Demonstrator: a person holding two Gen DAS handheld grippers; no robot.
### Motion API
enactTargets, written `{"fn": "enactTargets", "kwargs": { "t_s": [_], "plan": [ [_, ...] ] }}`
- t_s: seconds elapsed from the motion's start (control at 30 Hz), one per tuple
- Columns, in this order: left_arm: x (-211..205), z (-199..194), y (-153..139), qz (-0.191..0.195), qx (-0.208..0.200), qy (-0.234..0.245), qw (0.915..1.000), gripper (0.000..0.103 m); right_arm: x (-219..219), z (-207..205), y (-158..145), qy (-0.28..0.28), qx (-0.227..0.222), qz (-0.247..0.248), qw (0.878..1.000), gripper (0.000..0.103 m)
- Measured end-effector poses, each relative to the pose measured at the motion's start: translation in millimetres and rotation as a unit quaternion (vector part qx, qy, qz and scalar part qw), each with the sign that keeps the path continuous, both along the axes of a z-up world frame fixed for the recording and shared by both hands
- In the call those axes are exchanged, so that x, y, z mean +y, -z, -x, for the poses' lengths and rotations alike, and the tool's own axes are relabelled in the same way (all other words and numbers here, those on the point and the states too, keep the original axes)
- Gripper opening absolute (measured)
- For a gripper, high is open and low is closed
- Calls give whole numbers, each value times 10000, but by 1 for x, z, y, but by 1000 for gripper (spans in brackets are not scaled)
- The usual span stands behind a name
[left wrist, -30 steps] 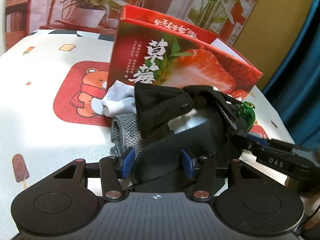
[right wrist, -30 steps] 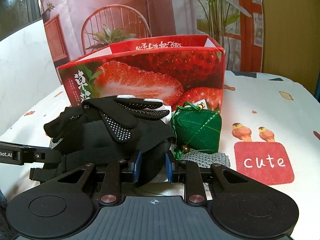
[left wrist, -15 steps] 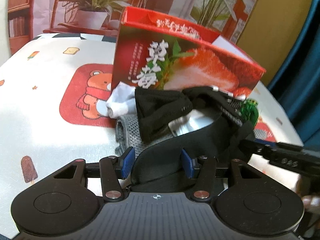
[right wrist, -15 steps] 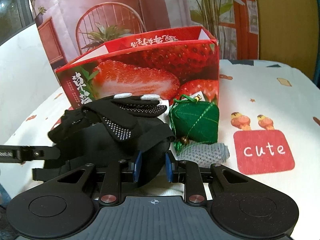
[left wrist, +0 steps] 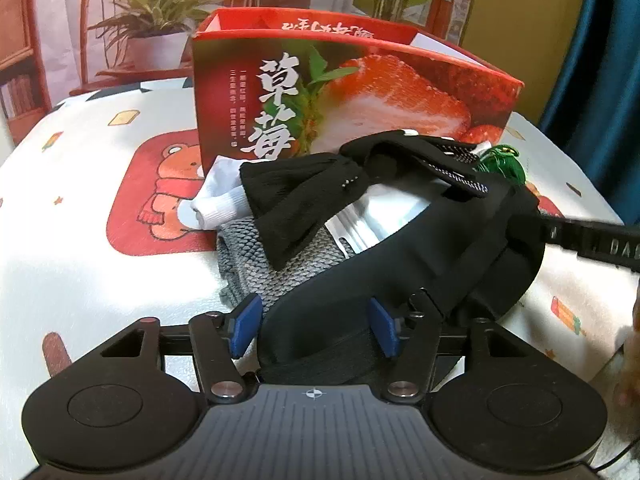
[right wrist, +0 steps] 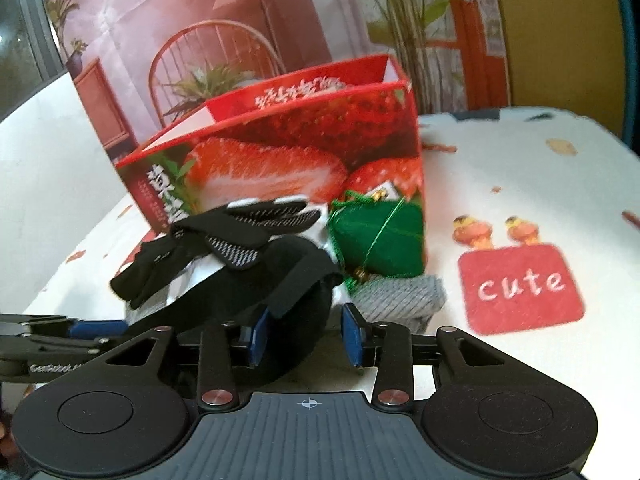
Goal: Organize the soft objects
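Note:
A black padded eye mask lies in front of the red strawberry box. My left gripper is shut on one end of it. My right gripper has opened; the mask's other end sits loose between its blue pads. A black dotted glove, a white sock, a grey knit cloth, a silvery packet and a green pouch are piled by the box.
The table has a white cartoon-print cloth with a bear patch and a red "cute" patch. The open-topped box stands behind the pile. The right gripper's finger crosses the left wrist view at right.
My right gripper's jaws have opened, letting go of the mask's end, and it has pulled back and tilted. My left gripper keeps its hold and has shifted slightly.

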State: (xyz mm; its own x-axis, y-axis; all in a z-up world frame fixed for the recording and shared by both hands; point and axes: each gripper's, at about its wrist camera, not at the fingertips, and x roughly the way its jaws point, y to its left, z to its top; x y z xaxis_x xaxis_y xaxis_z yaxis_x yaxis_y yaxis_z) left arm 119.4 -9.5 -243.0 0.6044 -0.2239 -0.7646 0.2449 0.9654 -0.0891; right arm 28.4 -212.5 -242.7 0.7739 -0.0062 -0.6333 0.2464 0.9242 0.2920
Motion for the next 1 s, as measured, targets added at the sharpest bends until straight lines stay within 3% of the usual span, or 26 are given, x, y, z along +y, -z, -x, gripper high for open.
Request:
{"fn": "enactTargets", "kwargs": {
  "t_s": [0.2, 0.47, 0.6, 0.73, 0.83, 1.0],
  "plan": [
    [-5, 2, 3, -116, -61, 82, 9999, 66, -7, -3, -5, -23, -383, 57, 9992, 37],
    [-7, 3, 3, -151, -85, 95, 9998, 67, -6, -9, 1, -182, -409, -55, 9990, 35],
    [-7, 2, 3, -133, -81, 88, 9998, 67, 3, -5, -7, -280, -441, 205, 9984, 16],
    [-4, 2, 3, -60, -71, 64, 9999, 67, 12, -2, -15, -426, -508, 453, 9968, 11],
    [6, 0, 0, 259, -3, -41, 9997, 67, 17, -7, -20, -464, -575, 614, 9954, 10],
    [35, -6, -6, 1264, 160, -496, 9906, 67, 16, -17, -32, -163, -993, 725, 9923, 8]
  ]
}}
